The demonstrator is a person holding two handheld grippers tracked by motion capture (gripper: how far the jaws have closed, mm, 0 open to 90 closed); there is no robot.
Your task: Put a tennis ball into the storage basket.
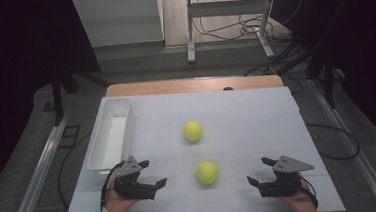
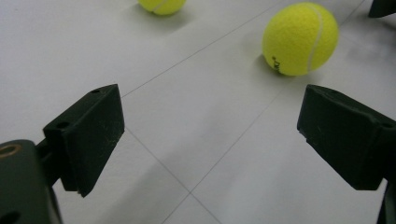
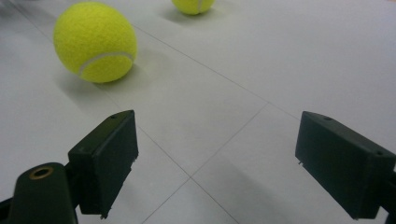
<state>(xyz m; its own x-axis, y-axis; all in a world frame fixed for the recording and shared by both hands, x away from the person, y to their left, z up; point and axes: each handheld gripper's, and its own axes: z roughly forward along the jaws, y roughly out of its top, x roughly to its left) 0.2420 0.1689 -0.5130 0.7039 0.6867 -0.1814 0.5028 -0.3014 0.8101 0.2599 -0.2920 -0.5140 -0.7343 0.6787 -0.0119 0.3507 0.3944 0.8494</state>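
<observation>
Tennis ball [image 1: 207, 172], the nearer of two, sits on the white tabletop [image 1: 257, 121] between the two tools, a little ahead of both and touching neither. The left tool [image 1: 151, 173] rests low near the tabletop's near edge with its jaws spread wide apart and nothing between them; the ball lies off to its right. The right tool [image 1: 259, 170] is likewise spread open and empty, with the ball to its left. A second tennis ball [image 1: 193, 130] lies farther out, beyond the first and well apart from both tools. A white bin [image 1: 112, 134] stands just ahead of the left tool, along the tabletop's left side.
</observation>
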